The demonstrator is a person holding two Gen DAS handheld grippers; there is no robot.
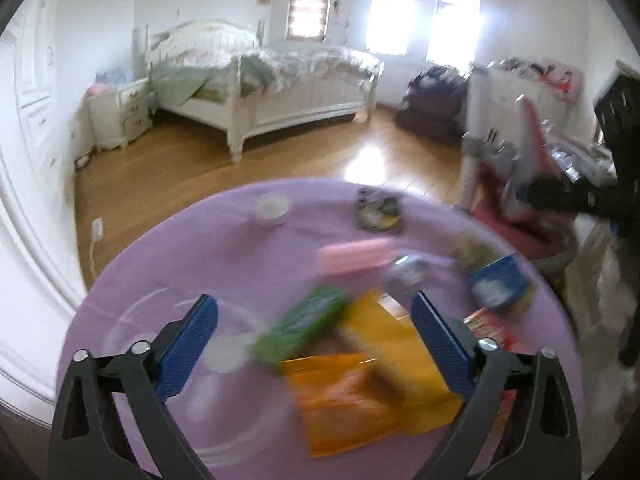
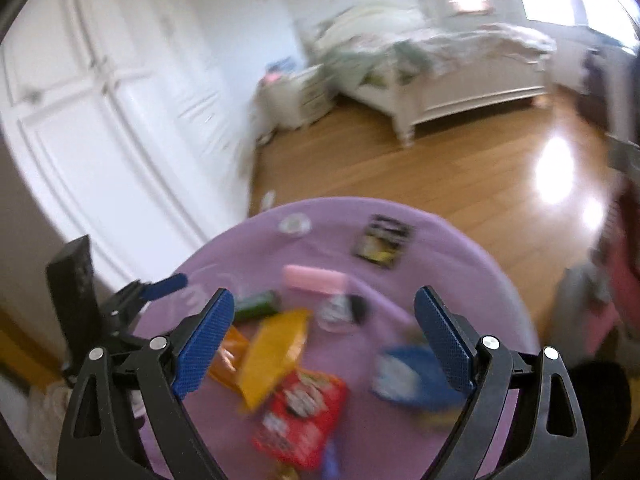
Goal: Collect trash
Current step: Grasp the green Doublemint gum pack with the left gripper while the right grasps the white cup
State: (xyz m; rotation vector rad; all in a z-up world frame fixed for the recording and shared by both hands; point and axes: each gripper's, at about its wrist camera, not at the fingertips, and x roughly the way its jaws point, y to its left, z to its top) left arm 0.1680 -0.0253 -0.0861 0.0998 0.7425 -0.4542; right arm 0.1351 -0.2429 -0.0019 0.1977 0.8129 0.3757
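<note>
- The left gripper [image 1: 314, 338] has its blue fingers [image 1: 188, 344] released and spread wide, grasping nothing; they hang above the round purple-covered bench [image 1: 168, 264].
- Between those fingers lie the orange packets [image 1: 352, 396] and a green wrapper [image 1: 300, 328], heavily blurred; whether the fingers touch them cannot be told.
- The right gripper [image 2: 324, 338] is likewise released, fingers [image 2: 202, 346] wide apart and empty.
- Below its gap lie a yellow packet [image 2: 276, 356] and a red packet [image 2: 300, 420]; a blue-and-white packet [image 2: 408, 376] sits just inside its right-hand finger.
- Further in, mid-bench: a pink oblong item [image 2: 316, 280] and a small clear cup [image 2: 340, 312] just beyond it toward the grippers.
- Near the far rim sit a dark packet [image 2: 382, 242] and a small white cup [image 1: 272, 208], well apart from the main litter.
- The bench edge curves away on all sides; its left part is mostly bare cloth.
- Beyond the rim is open wooden floor [image 1: 192, 176], with a bright glare patch.
- Far side: white bed [image 1: 280, 92], nightstand [image 1: 124, 116], white wardrobe doors [image 2: 100, 120] on the left, cluttered furniture at the right.
</note>
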